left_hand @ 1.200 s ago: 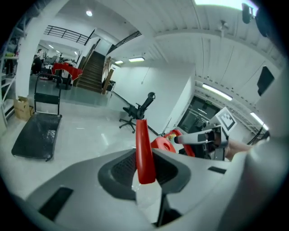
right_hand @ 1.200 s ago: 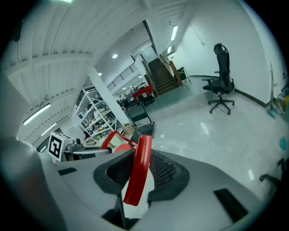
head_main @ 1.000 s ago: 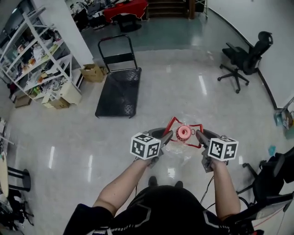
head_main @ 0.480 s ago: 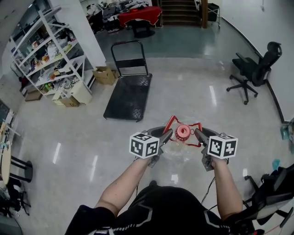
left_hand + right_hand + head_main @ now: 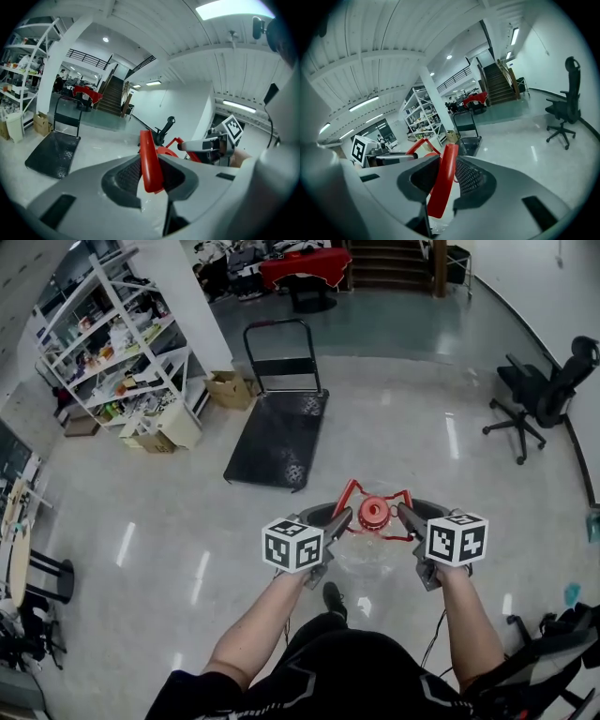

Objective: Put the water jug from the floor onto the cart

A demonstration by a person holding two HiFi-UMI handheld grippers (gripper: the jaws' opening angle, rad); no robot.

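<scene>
**Carrying the water jug over to the cart**

Wide shiny floor (image 5: 141, 512) all around. Far ahead on it, the flat black cart (image 5: 277, 437). Left of that, a tall white shelf rack (image 5: 103, 343) full of stuff, with cardboard boxes (image 5: 230, 388) near its foot. Off to the right, a black office chair (image 5: 548, 390).

Much nearer, right in front of the person, the clear water jug (image 5: 370, 554). Well apart from the cart. Looks lifted off the floor, hanging between the two grippers. On top, a round red cap (image 5: 374, 513). Around that, a red handle (image 5: 349, 491) sticking out to both sides.

At the left gripper (image 5: 341, 518): jaws partly apart, clamped tight on the left side of the red handle, with the red strip squeezed between the dark pads. At the right gripper (image 5: 404, 516): the same, jaws partly apart and pinching the right side of the handle. Nothing else in either grip.

Step in hand, by the look of it: the carry. Pick-up done, set-down not yet done.

Next up: walk over to the cart. Hold both grips firm and both hands level, to stop any tipping or swinging. Stop with the jug above the middle of the black deck, away from the edges. Lower slowly, right down to a flat rest. Only then open both sets of jaws and pull out to the sides, clear of the handle.
</scene>
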